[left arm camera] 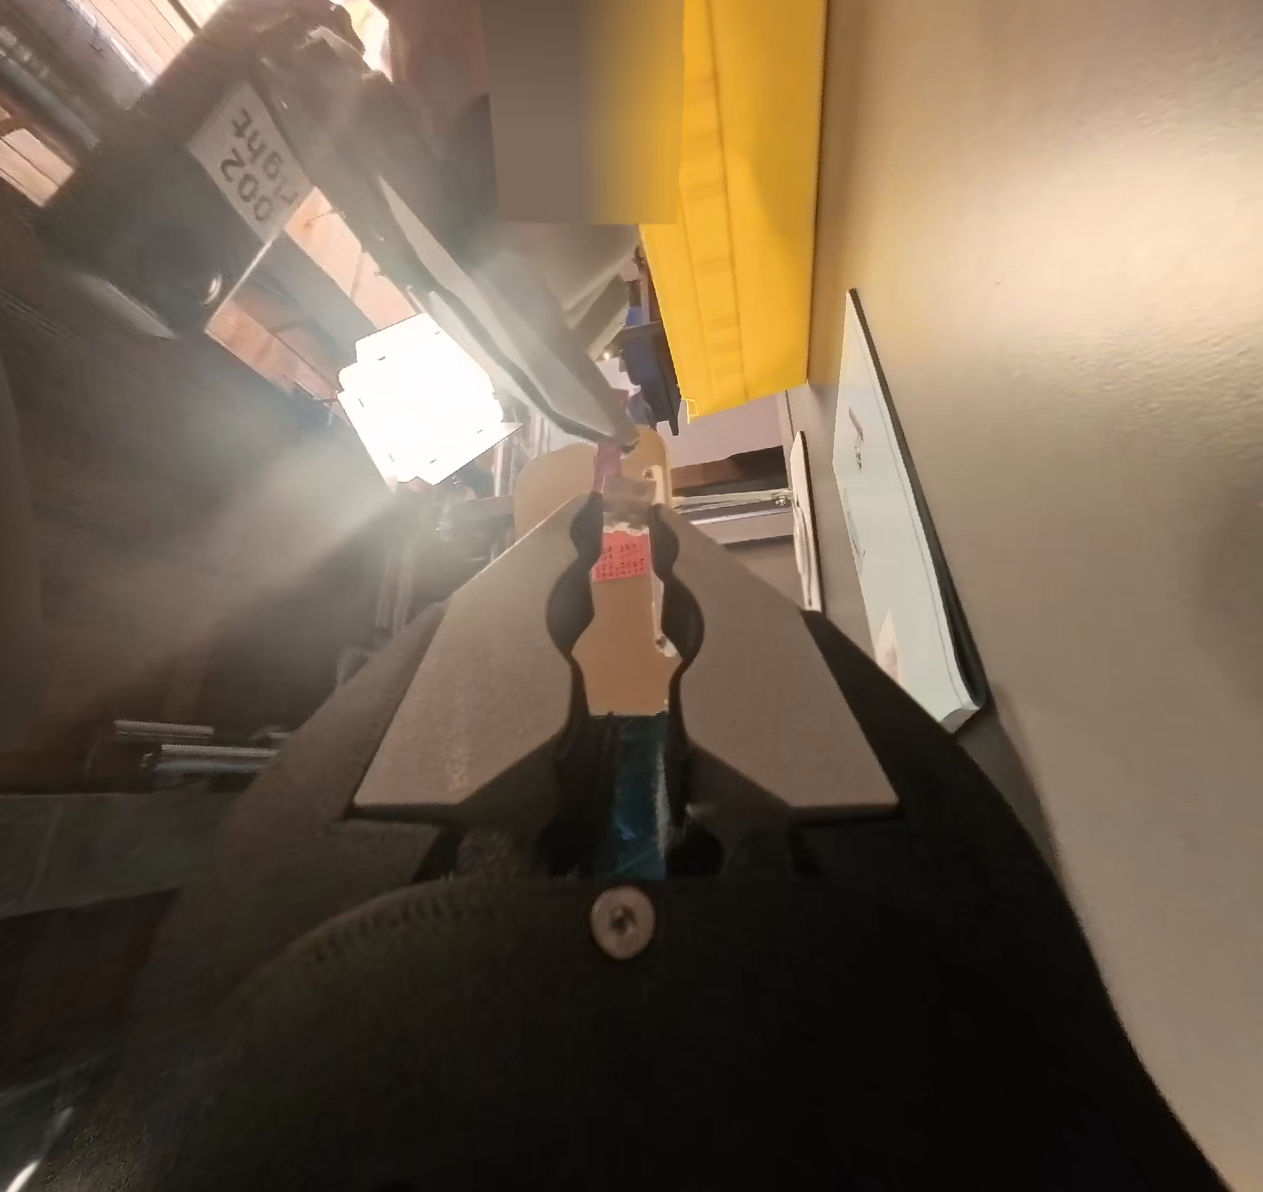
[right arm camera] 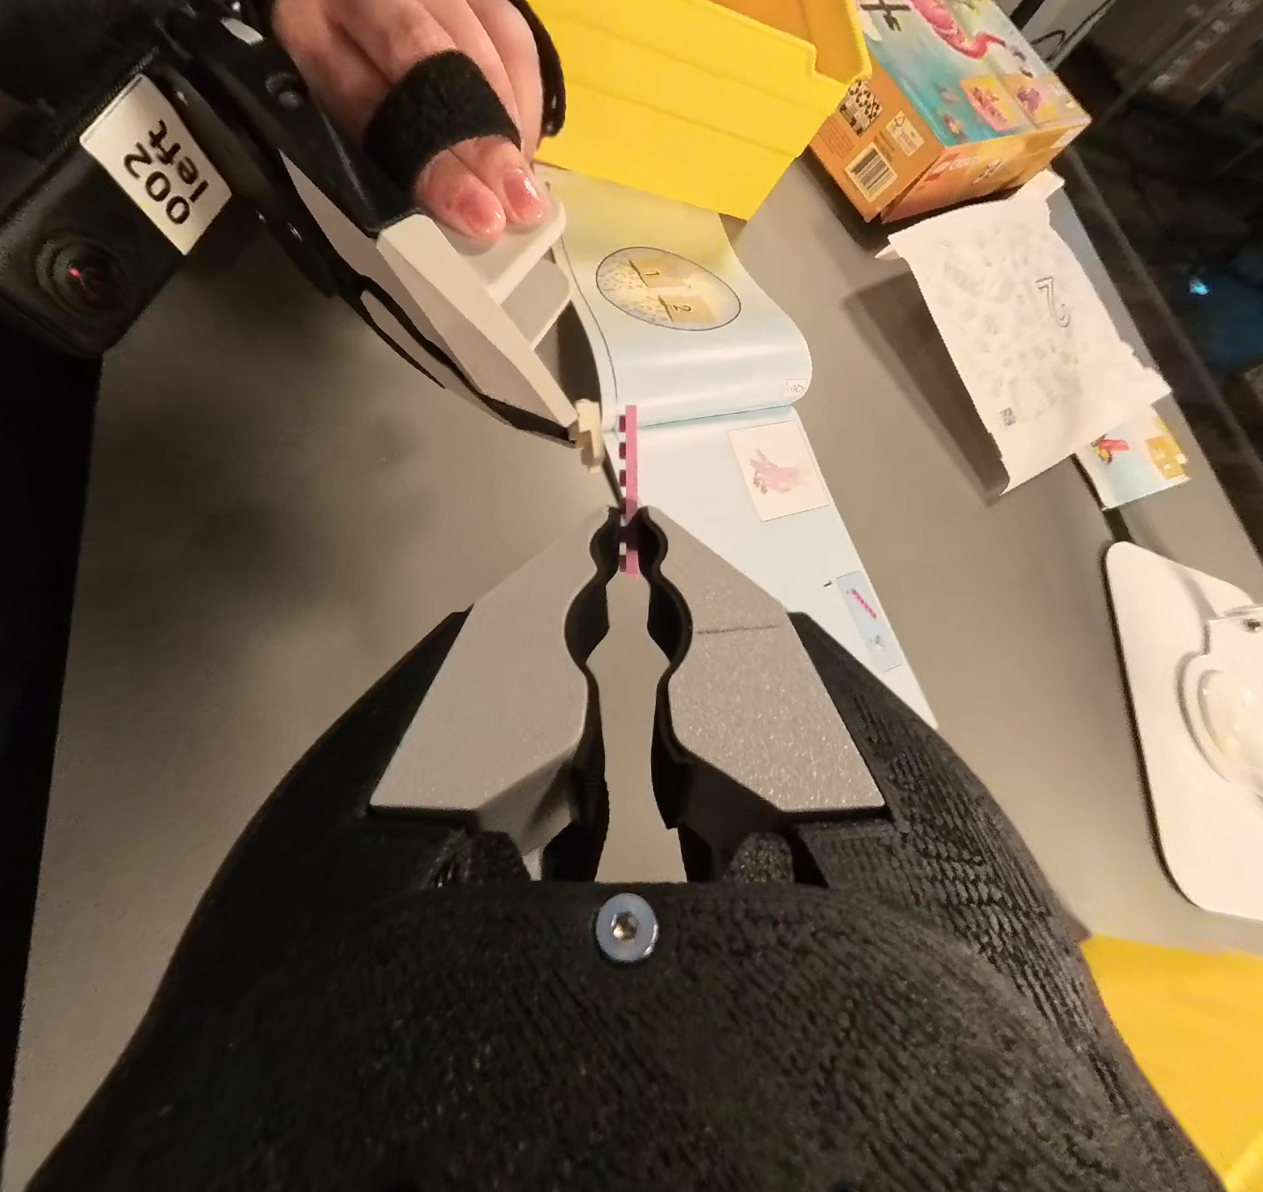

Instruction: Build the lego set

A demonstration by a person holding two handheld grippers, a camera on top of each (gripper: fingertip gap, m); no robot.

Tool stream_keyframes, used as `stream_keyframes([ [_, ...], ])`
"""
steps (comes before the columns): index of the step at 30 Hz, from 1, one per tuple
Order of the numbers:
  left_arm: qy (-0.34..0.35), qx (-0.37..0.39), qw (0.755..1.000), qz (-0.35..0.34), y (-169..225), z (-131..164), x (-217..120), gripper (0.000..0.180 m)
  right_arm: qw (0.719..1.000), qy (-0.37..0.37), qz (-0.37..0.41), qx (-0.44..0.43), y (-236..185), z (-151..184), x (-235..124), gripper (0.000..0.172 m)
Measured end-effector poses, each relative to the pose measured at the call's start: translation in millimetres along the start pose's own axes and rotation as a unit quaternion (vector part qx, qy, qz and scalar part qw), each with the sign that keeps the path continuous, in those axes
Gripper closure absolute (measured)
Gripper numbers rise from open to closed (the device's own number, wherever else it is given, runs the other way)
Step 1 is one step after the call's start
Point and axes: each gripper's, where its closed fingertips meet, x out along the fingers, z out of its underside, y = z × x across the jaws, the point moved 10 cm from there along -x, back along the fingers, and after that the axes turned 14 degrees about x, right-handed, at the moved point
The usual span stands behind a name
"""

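Pinching a pink studded plate (right arm camera: pixel 630 476), right gripper (right arm camera: pixel 629 511) faced left gripper (right arm camera: pixel 581 438) clamping a cream brick (right arm camera: pixel 589 443), apparently; studs should be aligned squarely before pressing.

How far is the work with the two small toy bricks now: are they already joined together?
Done: the right gripper pinches a long pink studded plate, and the left gripper holds a small cream brick piece. In hand: the cream piece hangs beside the plate's upper studs, over the open pale-blue booklet. Left: a narrow gap shows between them, so they appear not yet joined.
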Motion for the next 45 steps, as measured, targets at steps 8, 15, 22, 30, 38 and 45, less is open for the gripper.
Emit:
stream_keyframes([
  [8, 0.084, -0.327, 0.936, 0.095, 1, 13, 6, 0.168, 0.962, -0.054, -0.123, 0.237, 14, 22, 16, 0.169],
  [15, 0.159, -0.516, 0.823, 0.176, 8, 31, 6, 0.168, 0.870, -0.084, -0.241, 0.421, 21, 51, 26, 0.169],
  [22, 0.181, -0.530, 0.804, 0.199, 11, 29, 3, 0.168, 0.870, -0.073, -0.224, 0.433, 18, 61, 26, 0.169],
  [30, 0.189, -0.544, 0.786, 0.227, 12, 30, 2, 0.167, 0.871, -0.081, -0.206, 0.439, 17, 64, 28, 0.169],
  [38, 0.168, -0.571, 0.707, 0.381, 22, 27, 3, 0.167, 0.893, -0.112, -0.152, 0.408, 14, 73, 32, 0.169],
  [45, 0.156, -0.576, 0.682, 0.422, 27, 27, 3, 0.167, 0.886, -0.123, -0.170, 0.413, 9, 77, 38, 0.168],
])
